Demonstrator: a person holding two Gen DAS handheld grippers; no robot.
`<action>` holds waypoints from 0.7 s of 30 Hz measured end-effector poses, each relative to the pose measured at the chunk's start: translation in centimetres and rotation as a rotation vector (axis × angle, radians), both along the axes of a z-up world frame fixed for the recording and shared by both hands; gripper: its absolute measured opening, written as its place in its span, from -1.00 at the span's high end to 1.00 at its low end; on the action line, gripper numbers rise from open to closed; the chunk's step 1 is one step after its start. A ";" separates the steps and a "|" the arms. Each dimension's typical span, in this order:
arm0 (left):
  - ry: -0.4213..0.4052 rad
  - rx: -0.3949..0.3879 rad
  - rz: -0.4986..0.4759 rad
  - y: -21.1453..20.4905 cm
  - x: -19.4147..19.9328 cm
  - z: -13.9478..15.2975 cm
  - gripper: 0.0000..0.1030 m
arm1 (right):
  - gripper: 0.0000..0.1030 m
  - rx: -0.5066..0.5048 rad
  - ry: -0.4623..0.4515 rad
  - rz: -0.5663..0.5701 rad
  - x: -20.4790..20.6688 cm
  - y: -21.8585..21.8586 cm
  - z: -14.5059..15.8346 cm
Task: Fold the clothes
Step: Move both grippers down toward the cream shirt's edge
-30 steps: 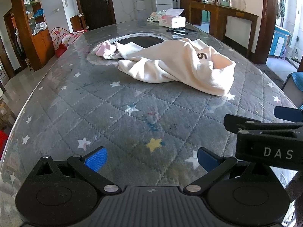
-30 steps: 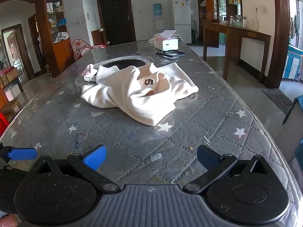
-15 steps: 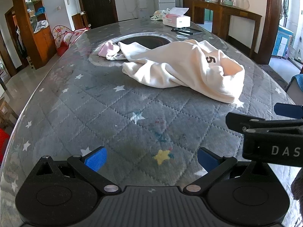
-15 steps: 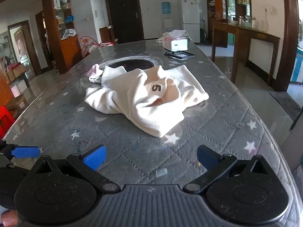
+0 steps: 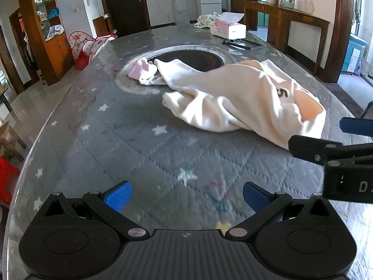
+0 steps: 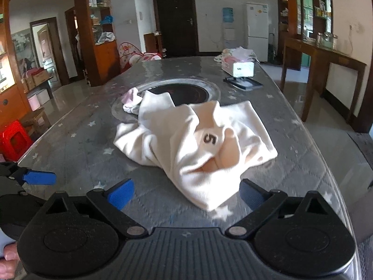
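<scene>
Currently I am holding both grippers wide open and empty: left gripper (image 5: 185, 194), right gripper (image 6: 186, 192), nearing the crumpled cream garment (image 6: 193, 140) for a hem grasp.

garment: cream-white top (image 5: 235, 98) (image 6: 186, 140) with a black "5" on it
state: crumpled, not folded, with deep wrinkles; peach inner side shows at an opening
pose: lies flat in a loose heap
place: middle of the grey quilted star cover, one corner over the dark round inset
neighbour: small pink-white cloth (image 5: 143, 71) (image 6: 130, 100) touching its far-left end
</scene>
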State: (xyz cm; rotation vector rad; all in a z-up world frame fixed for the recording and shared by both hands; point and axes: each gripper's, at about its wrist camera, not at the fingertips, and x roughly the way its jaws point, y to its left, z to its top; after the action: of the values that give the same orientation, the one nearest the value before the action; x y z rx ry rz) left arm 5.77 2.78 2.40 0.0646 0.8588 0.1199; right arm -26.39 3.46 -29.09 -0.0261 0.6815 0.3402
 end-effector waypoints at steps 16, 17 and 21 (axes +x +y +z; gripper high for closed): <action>0.026 0.005 0.055 2.9 3.5 -0.3 -1.00 | -0.41 -0.006 0.000 0.117 6.9 2.0 0.2; 0.029 0.002 0.057 3.0 3.7 -0.3 -1.00 | -0.36 -0.007 0.005 0.121 7.4 2.1 0.1; 0.032 -0.010 0.058 3.4 4.1 -0.4 -1.00 | -0.14 -0.016 0.026 0.135 8.7 2.7 -0.7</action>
State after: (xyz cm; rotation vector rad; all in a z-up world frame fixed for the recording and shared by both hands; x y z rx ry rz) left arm 9.88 6.14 1.99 0.0318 0.8936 0.1694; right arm -17.64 6.14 -29.79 -0.0831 0.7098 0.4657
